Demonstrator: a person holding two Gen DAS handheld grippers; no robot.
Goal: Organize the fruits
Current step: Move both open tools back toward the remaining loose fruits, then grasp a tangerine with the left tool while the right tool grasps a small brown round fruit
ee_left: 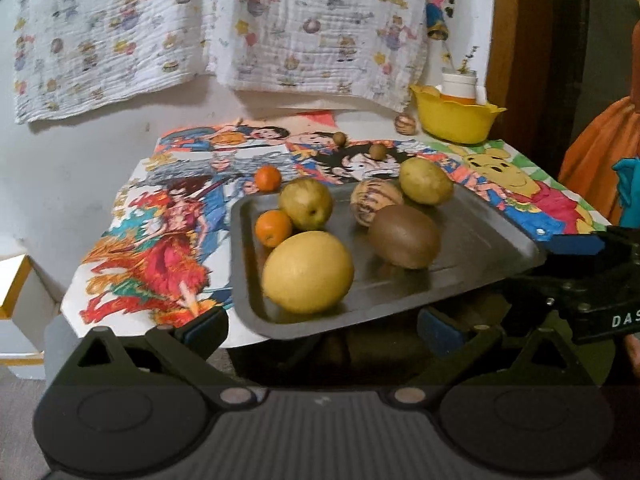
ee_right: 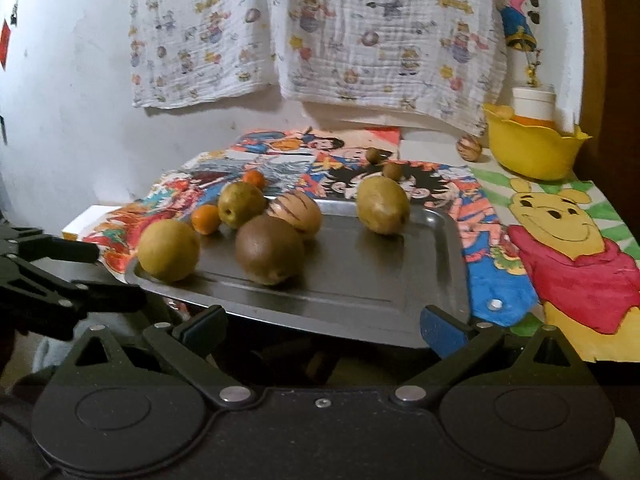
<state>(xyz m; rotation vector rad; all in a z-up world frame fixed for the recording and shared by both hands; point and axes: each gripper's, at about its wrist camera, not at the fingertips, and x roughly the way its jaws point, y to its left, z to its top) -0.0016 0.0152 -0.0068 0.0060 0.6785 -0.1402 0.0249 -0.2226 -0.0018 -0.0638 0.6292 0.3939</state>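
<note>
A metal tray [ee_left: 480,240] [ee_right: 380,276] sits at the table's near edge and holds several fruits. These are a large yellow fruit [ee_left: 309,272] [ee_right: 169,250], a brown kiwi [ee_left: 404,236] [ee_right: 269,255], a striped fruit [ee_left: 374,202] [ee_right: 296,213], a greenish pear [ee_left: 306,203] [ee_right: 241,204], a small orange [ee_left: 273,227] [ee_right: 205,219] and a yellow-green fruit [ee_left: 426,181] [ee_right: 382,205]. Another orange [ee_left: 267,178] [ee_right: 254,179] lies on the table behind the tray. My left gripper [ee_left: 322,328] and right gripper [ee_right: 322,328] are both open and empty, just before the tray's front rim.
Cartoon-printed paper covers the table [ee_left: 180,208]. Two small brown balls [ee_left: 340,138] [ee_left: 377,151] and a striped ball [ee_left: 405,124] lie behind the tray. A yellow bowl [ee_left: 456,116] [ee_right: 532,148] with a jar stands at the back right. Printed cloths hang on the wall. A person in orange stands at the right.
</note>
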